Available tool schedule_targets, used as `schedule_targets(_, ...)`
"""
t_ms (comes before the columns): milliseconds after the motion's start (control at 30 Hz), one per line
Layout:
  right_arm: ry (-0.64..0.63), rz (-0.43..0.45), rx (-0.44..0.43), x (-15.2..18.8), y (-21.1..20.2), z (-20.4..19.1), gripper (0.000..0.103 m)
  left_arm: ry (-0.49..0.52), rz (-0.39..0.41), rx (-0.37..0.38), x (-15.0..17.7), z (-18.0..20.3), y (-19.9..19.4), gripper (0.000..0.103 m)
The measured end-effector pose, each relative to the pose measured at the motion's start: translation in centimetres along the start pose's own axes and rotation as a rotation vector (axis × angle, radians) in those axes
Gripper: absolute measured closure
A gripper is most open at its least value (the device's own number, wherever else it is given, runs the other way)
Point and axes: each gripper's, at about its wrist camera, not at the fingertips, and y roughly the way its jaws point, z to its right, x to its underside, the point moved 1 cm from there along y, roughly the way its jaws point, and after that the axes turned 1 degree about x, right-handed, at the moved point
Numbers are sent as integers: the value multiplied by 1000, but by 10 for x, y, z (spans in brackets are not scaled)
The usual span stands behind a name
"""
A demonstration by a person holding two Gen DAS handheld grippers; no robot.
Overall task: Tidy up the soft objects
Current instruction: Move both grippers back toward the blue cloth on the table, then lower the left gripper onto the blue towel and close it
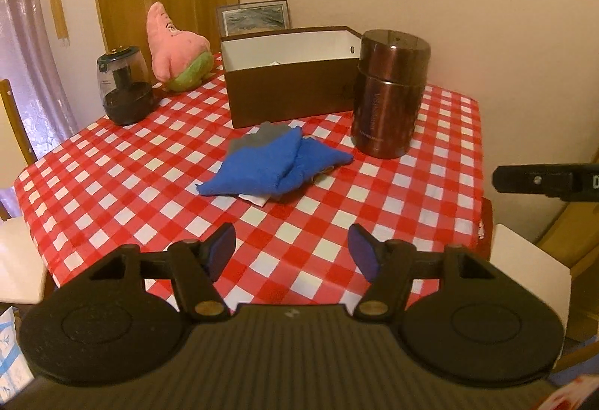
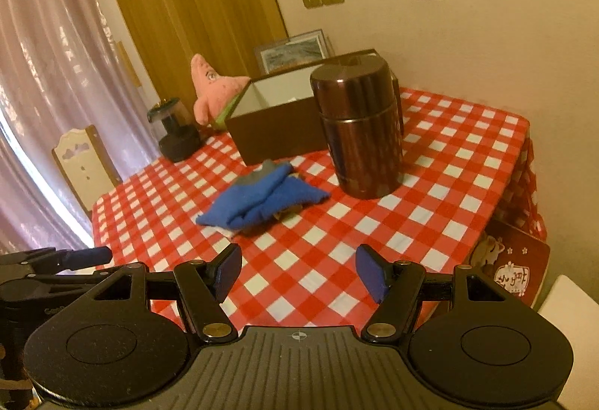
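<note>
A pile of folded blue and grey cloths (image 1: 275, 161) lies in the middle of the red-checked table (image 1: 149, 185), in front of an open brown box (image 1: 292, 88); it also shows in the right wrist view (image 2: 262, 200). A pink star plush (image 1: 176, 46) sits at the back left, next to the box (image 2: 277, 125); it also shows in the right wrist view (image 2: 213, 91). My left gripper (image 1: 292, 252) is open and empty above the near table edge. My right gripper (image 2: 297, 269) is open and empty, also short of the cloths.
A brown metal canister (image 1: 389, 91) stands right of the box, close to the cloths (image 2: 359, 133). A dark grinder jar (image 1: 125, 86) stands at the left. A framed picture (image 1: 254, 17) leans on the wall. Chairs flank the table.
</note>
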Motion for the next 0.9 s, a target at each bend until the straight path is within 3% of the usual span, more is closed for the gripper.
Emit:
schedule_targets(367, 40, -83, 60, -12, 53, 25, 36, 167, -28, -54, -13, -8, 90, 43)
schedule_targets(767, 132, -151, 148, -23, 114, 59, 36, 468, -44, -67, -18, -8, 181, 45)
schedule_targets(833, 143, -157, 159, -24, 119, 64, 36, 520, -53, -79, -15, -4, 191, 51)
schedule_targets(900, 156, -169, 174, -24, 124, 69, 36, 560, -61, -84, -14, -3, 198, 68)
